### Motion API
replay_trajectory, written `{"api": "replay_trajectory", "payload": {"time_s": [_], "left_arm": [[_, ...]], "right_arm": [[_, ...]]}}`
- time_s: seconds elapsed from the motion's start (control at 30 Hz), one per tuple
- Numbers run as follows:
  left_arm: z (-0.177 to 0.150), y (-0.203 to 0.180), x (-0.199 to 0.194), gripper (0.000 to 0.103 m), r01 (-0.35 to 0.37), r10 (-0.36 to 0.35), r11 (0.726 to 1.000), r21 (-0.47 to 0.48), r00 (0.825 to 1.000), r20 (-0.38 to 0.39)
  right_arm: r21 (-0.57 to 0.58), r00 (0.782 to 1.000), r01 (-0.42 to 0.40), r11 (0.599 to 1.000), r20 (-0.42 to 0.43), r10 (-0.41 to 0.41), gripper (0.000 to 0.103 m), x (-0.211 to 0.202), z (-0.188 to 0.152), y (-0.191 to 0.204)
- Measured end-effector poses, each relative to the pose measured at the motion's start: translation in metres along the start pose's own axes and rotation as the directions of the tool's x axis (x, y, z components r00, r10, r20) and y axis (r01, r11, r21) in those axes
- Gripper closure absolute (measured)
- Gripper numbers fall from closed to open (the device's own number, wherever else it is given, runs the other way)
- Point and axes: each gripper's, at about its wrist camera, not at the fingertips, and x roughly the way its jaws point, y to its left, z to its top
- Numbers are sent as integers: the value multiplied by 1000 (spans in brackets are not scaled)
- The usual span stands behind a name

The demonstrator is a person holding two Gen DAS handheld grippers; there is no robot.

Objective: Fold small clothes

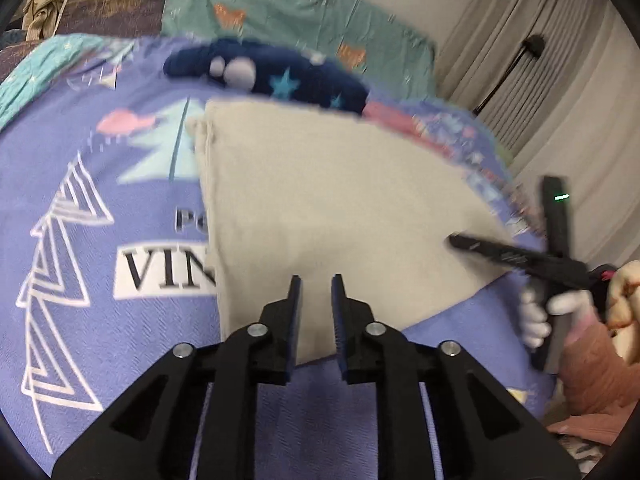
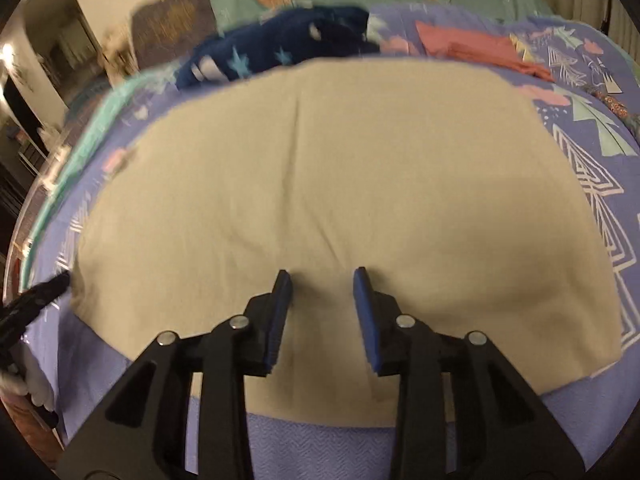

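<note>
My left gripper (image 1: 316, 280) hangs over the near edge of the beige cloth (image 1: 320, 200), its jaws a little apart with nothing pinched between them; the blue pads (image 1: 337, 300) stand clear of the fabric. My right gripper (image 2: 322, 274) is over the near part of the same cloth (image 2: 340, 160), jaws parted wider, and nothing is caught between its pads either.

The beige cloth lies flat on the purple printed bedspread (image 1: 80, 160), folded into a rough rectangle with one faint crease running from near to far. In the left wrist view my right gripper (image 1: 454, 238) shows at the cloth's right edge, held by a hand in a white glove (image 1: 536, 316).

Beyond the cloth's far edge lies a dark blue garment with light blue stars (image 1: 280, 76), bunched up on the bedspread. To its right, in the right wrist view, a pink garment (image 2: 472, 46) lies flat. A teal pillow with orange hearts (image 1: 288, 4) sits at the far end of the bed, and pale curtains (image 1: 560, 60) hang at the far right.
</note>
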Motion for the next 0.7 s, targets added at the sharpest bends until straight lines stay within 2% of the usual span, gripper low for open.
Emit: {"api": "replay_trajectory", "payload": {"time_s": [0.03,0.07,0.17,0.33,0.5,0.63,0.7], "left_arm": [[-2,2,14,82,-22,23,1000,8,999,-29],[-5,0,13,82,-22,22,999,23,1000,8],[-5,0,9,81,-28,28,1000,9,1000,6],[-11,-8,0,81,-90,90,995,39,996,9],[-22,1,-18,81,-136,136,991,-9,990,22],[-26,7,-27,81,-132,134,990,-58,990,31],[-27,4,-31,79,-156,158,986,-54,987,34]], "right_arm": [[-17,1000,11,1000,4,-11,69,-1,-4,0],[-41,999,36,999,9,-35,67,-3,-7,5],[-94,997,76,993,22,-75,63,0,-12,15],[-87,999,49,995,21,-47,61,-5,-10,12],[-121,998,58,991,22,-55,58,-20,-27,10],[-125,997,77,989,19,-75,57,-32,-40,8],[-125,996,93,988,22,-91,56,-37,-46,9]]}}
